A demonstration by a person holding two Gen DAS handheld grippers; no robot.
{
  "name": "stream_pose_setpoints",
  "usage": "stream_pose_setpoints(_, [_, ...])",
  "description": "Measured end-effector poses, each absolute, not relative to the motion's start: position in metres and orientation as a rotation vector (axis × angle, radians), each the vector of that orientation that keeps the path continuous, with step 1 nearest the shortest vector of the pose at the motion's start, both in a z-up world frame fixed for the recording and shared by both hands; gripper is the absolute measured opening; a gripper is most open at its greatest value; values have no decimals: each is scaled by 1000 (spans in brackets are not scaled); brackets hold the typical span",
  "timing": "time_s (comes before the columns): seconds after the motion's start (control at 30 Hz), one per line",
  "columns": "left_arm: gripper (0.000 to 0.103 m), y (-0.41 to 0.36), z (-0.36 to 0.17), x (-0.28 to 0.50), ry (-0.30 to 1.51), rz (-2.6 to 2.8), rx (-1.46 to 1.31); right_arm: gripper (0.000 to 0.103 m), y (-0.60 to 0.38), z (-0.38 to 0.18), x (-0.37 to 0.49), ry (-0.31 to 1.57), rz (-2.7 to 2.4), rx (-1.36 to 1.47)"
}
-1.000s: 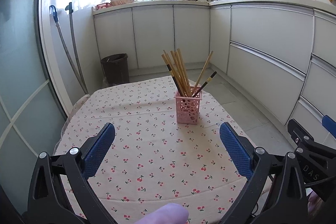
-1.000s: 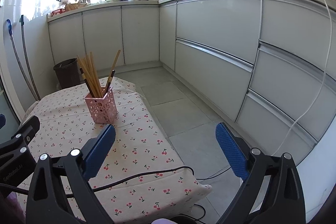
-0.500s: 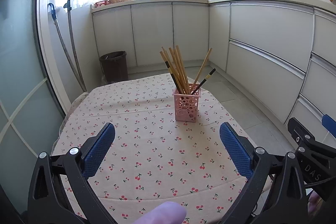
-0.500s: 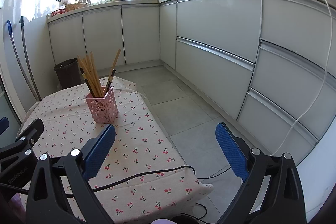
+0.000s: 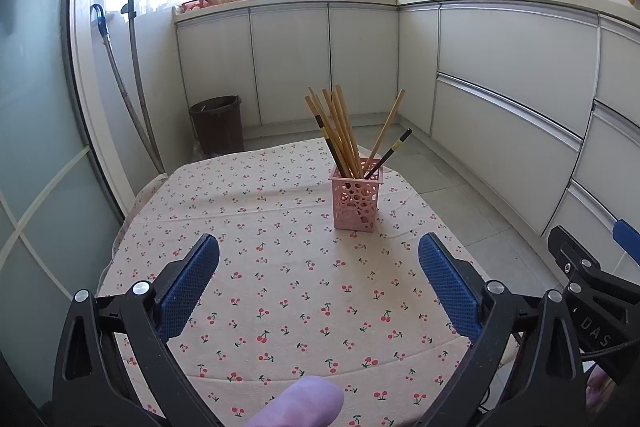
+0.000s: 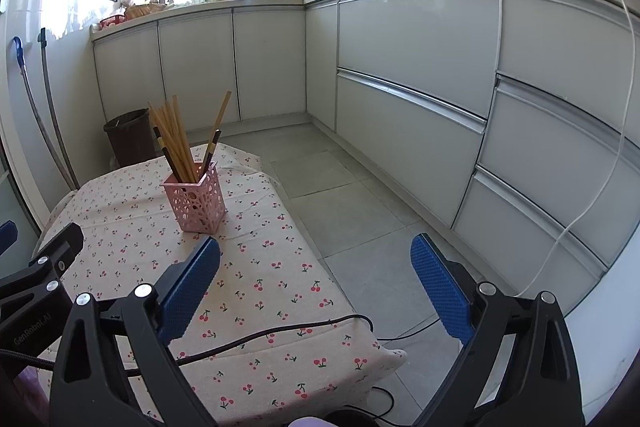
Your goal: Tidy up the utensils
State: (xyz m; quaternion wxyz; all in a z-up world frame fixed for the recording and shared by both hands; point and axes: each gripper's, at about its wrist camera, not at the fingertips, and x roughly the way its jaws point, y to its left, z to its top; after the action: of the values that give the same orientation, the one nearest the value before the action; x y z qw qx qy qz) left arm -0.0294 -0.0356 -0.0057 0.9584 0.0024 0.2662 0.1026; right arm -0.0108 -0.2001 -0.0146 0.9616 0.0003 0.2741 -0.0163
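Observation:
A pink perforated holder (image 5: pixel 355 198) stands upright on the cherry-print tablecloth (image 5: pixel 280 267), toward its far right part. Several wooden and dark-tipped chopsticks (image 5: pixel 340 131) stand in it, fanned out. The holder (image 6: pixel 196 199) and chopsticks (image 6: pixel 176 139) also show in the right wrist view at left. My left gripper (image 5: pixel 318 287) is open and empty, held above the near half of the table, well short of the holder. My right gripper (image 6: pixel 316 287) is open and empty over the table's right edge and the floor.
White kitchen cabinets (image 5: pixel 500 75) run along the back and right. A dark bin (image 5: pixel 218 125) stands on the floor behind the table. A black cable (image 6: pixel 280 333) lies across the table's near right corner. A glass door (image 5: pixel 36 147) is at left.
Both grippers have drawn back slightly from the holder and risen a little; the holder looks a bit farther away. Both stay open and empty.

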Motion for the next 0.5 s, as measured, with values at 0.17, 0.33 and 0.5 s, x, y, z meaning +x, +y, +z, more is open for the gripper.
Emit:
stream_pose_setpoints(0.17, [96,-35,-6,-29,539,210,3,93,-201,-15,-11,558,-30,1])
stream_pose_setpoints(0.33, [96,-36,-6,-29,543,215,1,93,-201,-16,-10,561,-29,2])
stream_pose_setpoints(0.5, [96,-37,-6,-28,545,214,1,93,-201,-17,-8,565,-26,3])
